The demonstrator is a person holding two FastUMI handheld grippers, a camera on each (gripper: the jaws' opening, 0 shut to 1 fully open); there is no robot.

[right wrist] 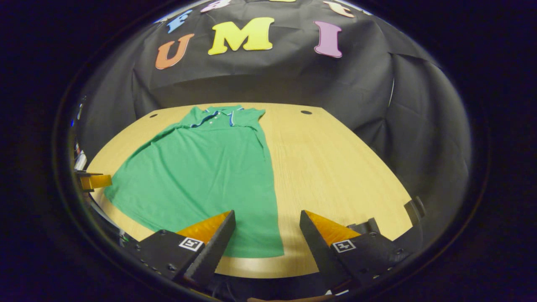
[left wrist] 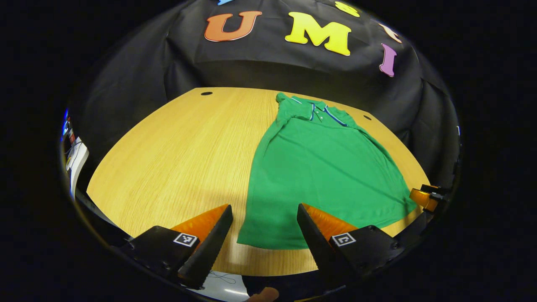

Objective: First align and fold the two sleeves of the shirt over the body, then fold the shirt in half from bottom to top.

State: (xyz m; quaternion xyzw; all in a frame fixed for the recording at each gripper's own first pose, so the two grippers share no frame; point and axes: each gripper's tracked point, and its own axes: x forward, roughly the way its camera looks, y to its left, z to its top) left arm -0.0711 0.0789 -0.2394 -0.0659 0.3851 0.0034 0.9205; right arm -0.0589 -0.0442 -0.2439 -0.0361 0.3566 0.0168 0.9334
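- Green shirt (left wrist: 323, 176) lies flat on the wooden table (left wrist: 176, 159), sleeves apparently already folded in.
- Left gripper (left wrist: 264, 226) and right gripper (right wrist: 266, 230) hover spread, empty, over its near hem corners.
- Next, likely: pinch the hem, carry it to the far collar.

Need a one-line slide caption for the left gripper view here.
Open left gripper poised above the hem corner of a green polo shirt, sleeves folded in, on a wooden table.

The shirt (left wrist: 323, 176) is matt green cloth with a fine knit look, lying mostly smooth with a few soft creases near its collar (left wrist: 319, 110). The table (left wrist: 184, 159) has a pale wood-grain top with a slight sheen. The booth wall (right wrist: 260, 79) is matt black cloth, loosely wrinkled.
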